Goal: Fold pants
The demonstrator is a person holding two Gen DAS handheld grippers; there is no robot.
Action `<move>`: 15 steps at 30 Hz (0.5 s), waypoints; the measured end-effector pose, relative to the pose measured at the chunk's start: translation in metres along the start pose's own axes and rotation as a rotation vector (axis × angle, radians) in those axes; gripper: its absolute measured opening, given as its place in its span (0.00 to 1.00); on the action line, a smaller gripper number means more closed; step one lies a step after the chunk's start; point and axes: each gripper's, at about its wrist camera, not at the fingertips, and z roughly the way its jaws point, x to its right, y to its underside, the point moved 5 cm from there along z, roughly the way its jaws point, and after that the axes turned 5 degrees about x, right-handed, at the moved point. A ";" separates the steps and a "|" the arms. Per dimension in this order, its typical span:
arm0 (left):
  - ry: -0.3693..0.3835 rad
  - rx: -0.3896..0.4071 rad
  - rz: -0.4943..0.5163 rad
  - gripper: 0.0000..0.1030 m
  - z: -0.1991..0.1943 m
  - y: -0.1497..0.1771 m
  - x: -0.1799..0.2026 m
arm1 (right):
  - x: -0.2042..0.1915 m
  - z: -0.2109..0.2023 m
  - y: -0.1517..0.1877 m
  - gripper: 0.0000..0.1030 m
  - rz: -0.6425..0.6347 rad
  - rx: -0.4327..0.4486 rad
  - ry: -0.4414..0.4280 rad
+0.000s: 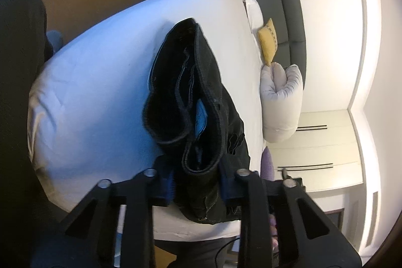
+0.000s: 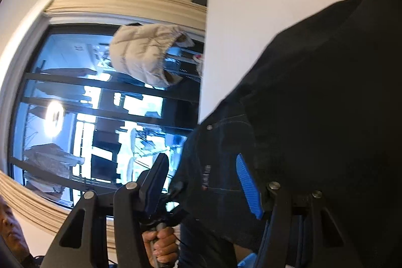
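your left hand-held gripper (image 1: 197, 186) is pinched down on the near end of the pants (image 1: 198, 97); the blue pads press the dark cloth from both sides, jaws narrow. the pants are black denim, bunched and doubled over, lying along the white bed (image 1: 105, 72), with the waistband or a hem gaping open toward the camera (i can't tell which end this is).

your right hand-held gripper (image 2: 203, 182) stands about half open. dark denim with a rivet and stitching fills the gap between its fingers, but the left pad shows bare against the window behind and the right pad (image 2: 247, 182) lies against cloth without clamping it, so read it as around the pants, not gripping. a hand (image 2: 162, 246) on a gripper handle shows below it in the right wrist view.

step in hand, as i judge it: taking hold of one end of the pants with both grippers before lifting or laying them out for the fold. one side is secured, the other is not.

next move calls for closing the right gripper on a matching edge, catching all the layers rather than only the top one. then draw the two grips apart to pull the cloth flat on the bed before folding. the denim looks heavy and stiff; expect it to sag and hold its creases.
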 end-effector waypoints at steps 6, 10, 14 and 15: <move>-0.063 0.033 0.178 0.12 -0.009 0.003 0.038 | 0.015 0.043 -0.012 0.59 0.006 -0.152 0.067; -0.081 0.048 0.318 0.12 -0.009 0.010 0.076 | 0.035 0.069 -0.016 0.45 0.020 -0.256 0.163; -0.085 0.049 0.444 0.12 0.005 0.023 0.124 | 0.046 0.072 -0.020 0.28 0.043 -0.245 0.150; -0.083 0.045 0.479 0.12 0.010 0.028 0.136 | 0.046 0.071 -0.017 0.26 0.025 -0.233 0.145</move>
